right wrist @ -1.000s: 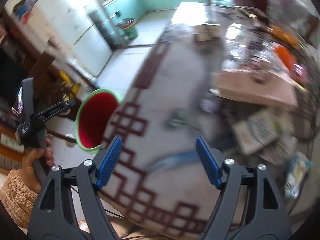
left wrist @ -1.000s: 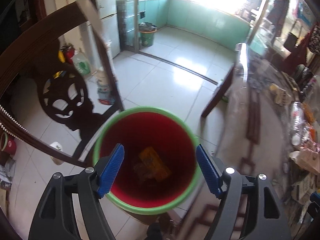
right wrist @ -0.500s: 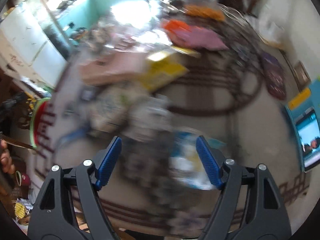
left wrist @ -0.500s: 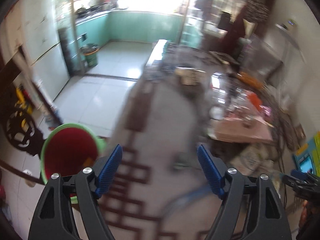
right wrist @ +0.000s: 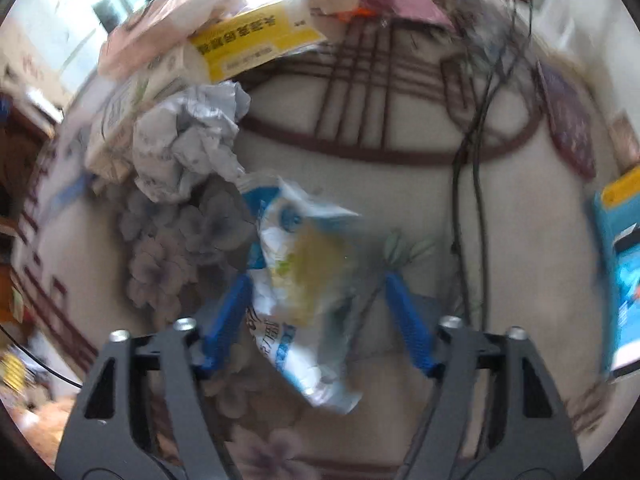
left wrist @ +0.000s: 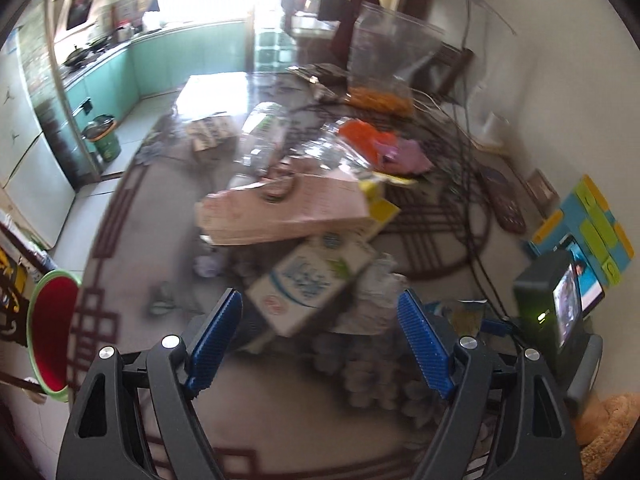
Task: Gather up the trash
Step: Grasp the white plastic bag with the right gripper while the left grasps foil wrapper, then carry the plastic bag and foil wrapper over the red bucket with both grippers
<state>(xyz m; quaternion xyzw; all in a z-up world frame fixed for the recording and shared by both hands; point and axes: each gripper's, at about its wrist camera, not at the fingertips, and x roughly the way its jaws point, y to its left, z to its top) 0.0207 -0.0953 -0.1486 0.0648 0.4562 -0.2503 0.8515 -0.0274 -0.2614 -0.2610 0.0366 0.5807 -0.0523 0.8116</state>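
Right claw is closing around a blue-and-white snack wrapper lying flat on the counter, pads not clearly pressing it yet, while the left claw hangs wide open and empty over the pile, probably lining up its own pick. The red bin sits off the counter's edge, handy for drops. Crumpled paper beside the wrapper is blurry, and the boxes behind overlap.

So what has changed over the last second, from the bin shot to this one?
The left gripper swung away from the red bin, now at its view's left edge, to face the table's litter pile, jaws open and empty. The right gripper came down over the blue and white wrapper and is closing around it. The pile itself looks undisturbed.
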